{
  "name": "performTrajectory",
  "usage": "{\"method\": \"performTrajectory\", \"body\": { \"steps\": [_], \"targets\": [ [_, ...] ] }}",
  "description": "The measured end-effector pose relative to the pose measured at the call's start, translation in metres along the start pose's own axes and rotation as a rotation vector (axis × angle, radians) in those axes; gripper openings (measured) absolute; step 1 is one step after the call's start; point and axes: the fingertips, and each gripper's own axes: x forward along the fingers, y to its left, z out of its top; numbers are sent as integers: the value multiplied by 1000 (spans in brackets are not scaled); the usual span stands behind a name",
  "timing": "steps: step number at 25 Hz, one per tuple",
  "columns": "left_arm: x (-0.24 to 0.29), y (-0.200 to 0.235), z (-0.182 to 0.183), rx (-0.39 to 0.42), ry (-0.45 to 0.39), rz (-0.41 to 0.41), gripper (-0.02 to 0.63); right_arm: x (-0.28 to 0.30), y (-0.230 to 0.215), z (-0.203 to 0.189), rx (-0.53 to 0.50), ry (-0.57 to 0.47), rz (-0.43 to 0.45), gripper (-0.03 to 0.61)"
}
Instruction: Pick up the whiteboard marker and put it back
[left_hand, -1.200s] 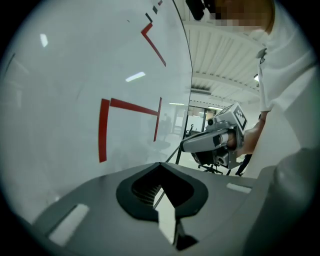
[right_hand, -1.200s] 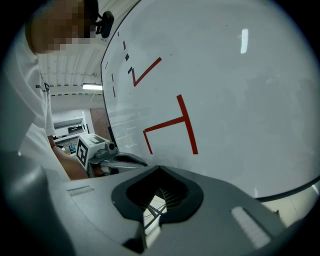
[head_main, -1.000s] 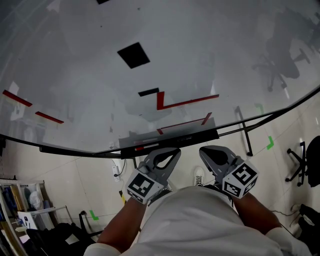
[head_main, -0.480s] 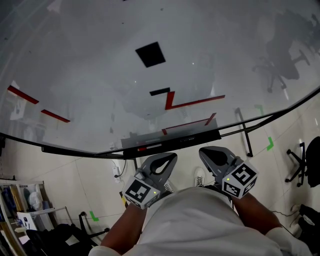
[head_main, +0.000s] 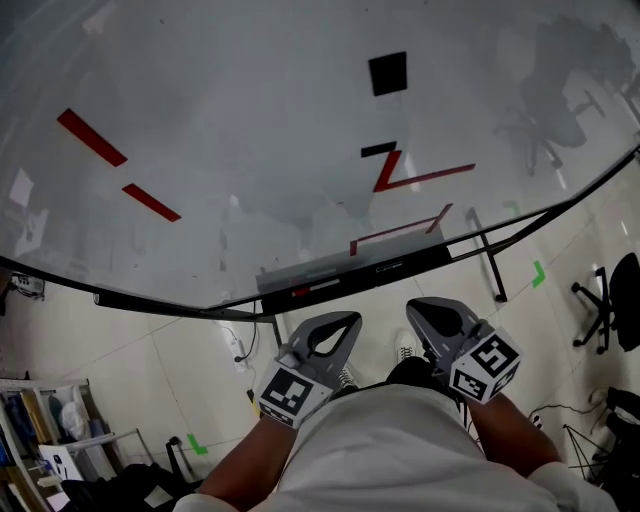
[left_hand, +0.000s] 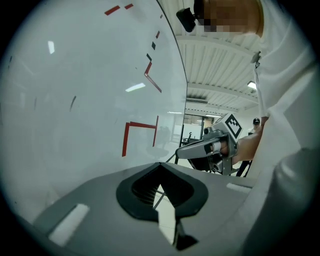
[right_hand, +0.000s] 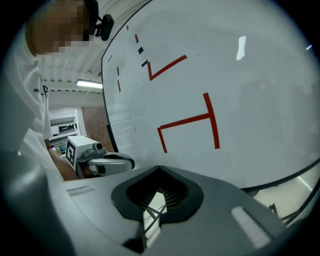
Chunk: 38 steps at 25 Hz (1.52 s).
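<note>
The fingers of the left gripper and right gripper are pressed together, holding nothing, low by the body. The whiteboard marker (red-capped, as far as I can tell) lies in the tray under the whiteboard, well apart. Reaching in closed could knock it to the floor.

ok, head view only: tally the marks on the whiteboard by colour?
Red: 4 (upper stripe, lower stripe, angle, bracket)
Black: 2 (square, short bar)
Total: 6
</note>
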Motion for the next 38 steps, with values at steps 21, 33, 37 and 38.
{"method": "performTrajectory", "body": {
  "steps": [21, 33, 37, 38],
  "targets": [
    [-18, -109, -20, -31, -19, 181, 15, -102, 34, -22, -110, 2, 160, 2],
    [-21, -187, -31, -115, -19, 283, 15, -171, 36, -43, -123, -5, 244, 2],
    [-23, -185, -31, -123, -3, 257, 16, -169, 41, -42, -107, -18, 225, 2],
    [-25, -183, -29, -120, 2, 249, 16, -168, 43, -42, -102, -20, 216, 2]
  ]
}}
